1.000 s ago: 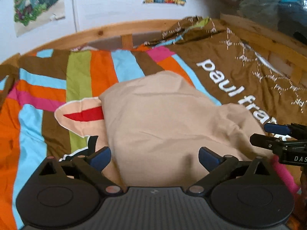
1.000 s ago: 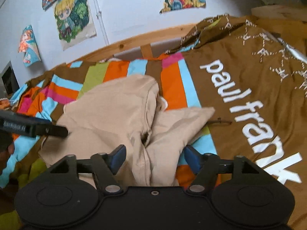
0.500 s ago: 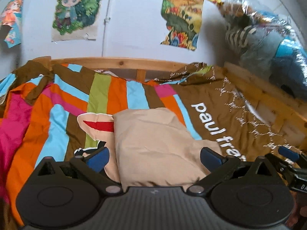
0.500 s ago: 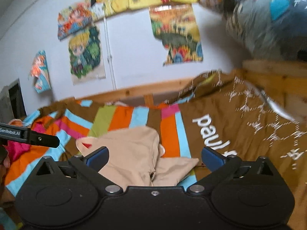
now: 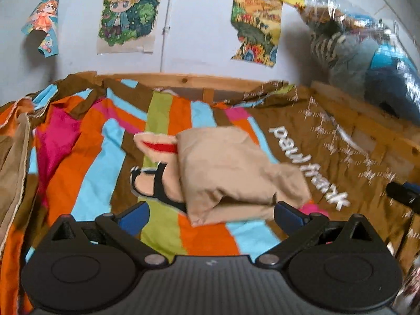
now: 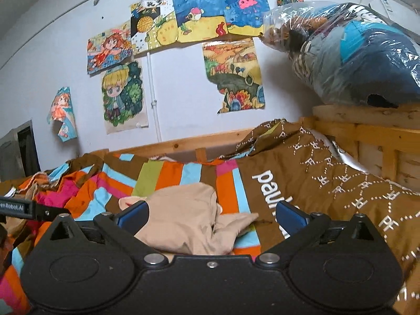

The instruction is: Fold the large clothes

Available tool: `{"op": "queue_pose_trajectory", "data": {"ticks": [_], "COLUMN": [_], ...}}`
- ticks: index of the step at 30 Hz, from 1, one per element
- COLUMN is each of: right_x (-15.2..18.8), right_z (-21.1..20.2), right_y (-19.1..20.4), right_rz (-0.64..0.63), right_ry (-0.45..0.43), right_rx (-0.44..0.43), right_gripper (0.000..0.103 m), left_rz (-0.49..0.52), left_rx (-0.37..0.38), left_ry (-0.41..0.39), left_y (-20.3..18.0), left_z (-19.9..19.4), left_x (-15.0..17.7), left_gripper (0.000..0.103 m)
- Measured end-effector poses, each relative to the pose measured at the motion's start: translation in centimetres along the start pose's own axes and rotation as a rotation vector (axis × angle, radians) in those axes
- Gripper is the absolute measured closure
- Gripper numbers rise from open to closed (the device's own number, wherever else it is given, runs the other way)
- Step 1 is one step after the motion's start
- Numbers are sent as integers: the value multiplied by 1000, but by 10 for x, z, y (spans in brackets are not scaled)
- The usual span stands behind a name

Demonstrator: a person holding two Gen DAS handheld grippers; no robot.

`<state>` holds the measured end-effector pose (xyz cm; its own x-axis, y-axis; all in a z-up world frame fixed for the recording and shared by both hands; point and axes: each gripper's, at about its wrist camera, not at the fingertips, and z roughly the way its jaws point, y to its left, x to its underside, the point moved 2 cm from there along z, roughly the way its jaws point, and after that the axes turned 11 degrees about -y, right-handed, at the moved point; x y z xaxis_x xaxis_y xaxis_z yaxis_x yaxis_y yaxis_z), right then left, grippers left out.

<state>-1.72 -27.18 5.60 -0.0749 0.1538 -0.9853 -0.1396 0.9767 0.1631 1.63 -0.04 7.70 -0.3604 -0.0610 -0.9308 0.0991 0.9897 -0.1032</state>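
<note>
Folded beige cotton garment point(image 5: 231, 173) lying mid-bed on a striped multicolour duvet cover point(image 5: 86, 173), left gripper point(image 5: 211, 214) near it with jaws wide apart and empty, right gripper point(image 6: 211, 214) likewise spread, nothing held, wooden bed frame point(image 6: 367, 131) far right.

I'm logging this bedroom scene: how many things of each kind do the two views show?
Folded beige garment: 1
Striped bedspread: 1
Wall drawings: 8
Plastic bag of clothes: 1
Total: 11
</note>
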Motion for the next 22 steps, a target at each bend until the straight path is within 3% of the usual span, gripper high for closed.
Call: {"op": "queue_pose_trajectory", "data": {"ticks": [8, 15, 22], "right_x": [24, 29, 32], "right_z": [-8, -4, 2], "right_y": [14, 15, 11], "right_rz": [-27, -27, -13], "right_ry": [95, 116, 134], "right_rx": [-4, 5, 11], "right_gripper": [1, 1, 1], "left_rz": [-30, -39, -20], "left_rx": [-15, -39, -49], "left_ry": [64, 120, 128], "left_y": [9, 10, 11], "left_z": [8, 17, 19], "left_x": [21, 28, 32], "left_gripper": [1, 1, 1]}}
